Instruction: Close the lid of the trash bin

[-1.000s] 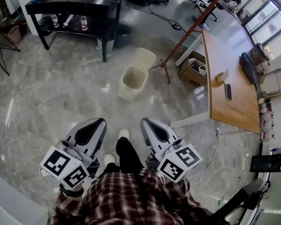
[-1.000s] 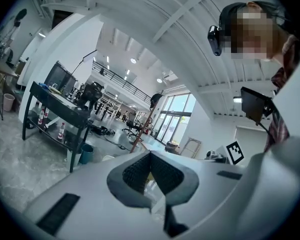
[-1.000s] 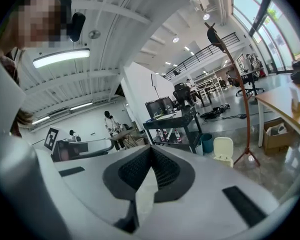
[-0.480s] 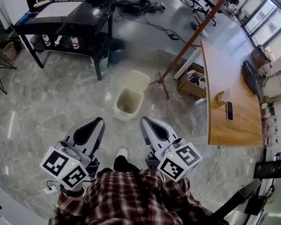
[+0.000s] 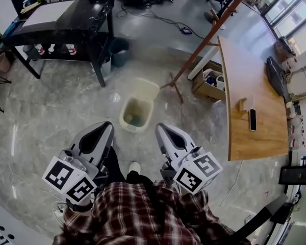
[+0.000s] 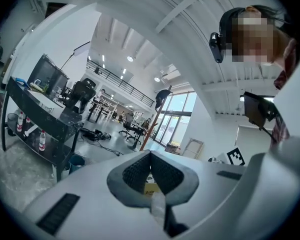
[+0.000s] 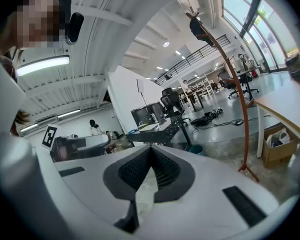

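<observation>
The grey marble floor (image 5: pixel 51 111) fills most of the head view. A long wooden table (image 5: pixel 245 86) runs along the three o'clock side, and a black table (image 5: pixel 86 19) stands at eleven o'clock. Between them a brown coat stand (image 5: pixel 209 34) leans up toward one o'clock.

At six o'clock is the person's plaid shirt (image 5: pixel 137 213). Both tools reach out from it, held low over the floor and level with each other. The left tongs (image 5: pixel 106 127) sit at seven o'clock and the right tongs (image 5: pixel 160 129) at five o'clock. In each gripper view the two tips meet with nothing between them, so both pairs are pressed together and empty.

The cream trash bin (image 5: pixel 133 128) stands on the floor at twelve o'clock from the tongs, near them but not touching. Its mouth is uncovered. Its lid (image 5: pixel 146 88) stands tipped back on the far side, toward the coat stand's foot.

A cardboard box (image 5: pixel 204 92) sits on the floor at two o'clock from the bin, beside the wooden table. A small dark bin (image 5: pixel 119 52) stands by the black table's leg. A dark phone (image 5: pixel 253 119) lies on the wooden table.
</observation>
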Demonstrator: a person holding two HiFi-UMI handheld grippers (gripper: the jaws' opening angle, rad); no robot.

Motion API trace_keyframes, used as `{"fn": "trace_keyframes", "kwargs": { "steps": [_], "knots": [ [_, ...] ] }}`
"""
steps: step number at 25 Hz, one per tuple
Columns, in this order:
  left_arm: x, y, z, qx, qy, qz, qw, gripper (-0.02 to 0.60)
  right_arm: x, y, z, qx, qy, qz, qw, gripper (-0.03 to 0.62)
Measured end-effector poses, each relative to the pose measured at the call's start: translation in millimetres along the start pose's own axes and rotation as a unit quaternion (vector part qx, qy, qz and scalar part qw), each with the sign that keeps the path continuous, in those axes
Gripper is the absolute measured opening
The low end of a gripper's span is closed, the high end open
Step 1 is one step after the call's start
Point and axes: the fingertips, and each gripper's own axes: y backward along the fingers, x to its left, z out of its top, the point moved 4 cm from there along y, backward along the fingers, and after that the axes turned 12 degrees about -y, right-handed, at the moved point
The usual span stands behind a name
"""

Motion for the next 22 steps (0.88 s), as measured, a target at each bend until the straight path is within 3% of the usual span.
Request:
{"fn": "trace_keyframes", "kwargs": {
  "steps": [11,18,22],
  "knots": [
    [124,-104,18,0.05,-0.008,-0.108,0.9929,0.011,-51,-114,47,-0.034,-0.002,-0.115,0.993,0.012],
    [186,-158,-2,0.113,-0.001,-0.184,0.9763,0.011,-99,-174,44,-0.007,0.011,-0.207,0.978,0.012],
    [198,-177,-24,0.152,0.017,-0.203,0.9672,0.011,-125,-186,26,0.016,-0.007,-0.233,0.972,0.012]
  ]
}}
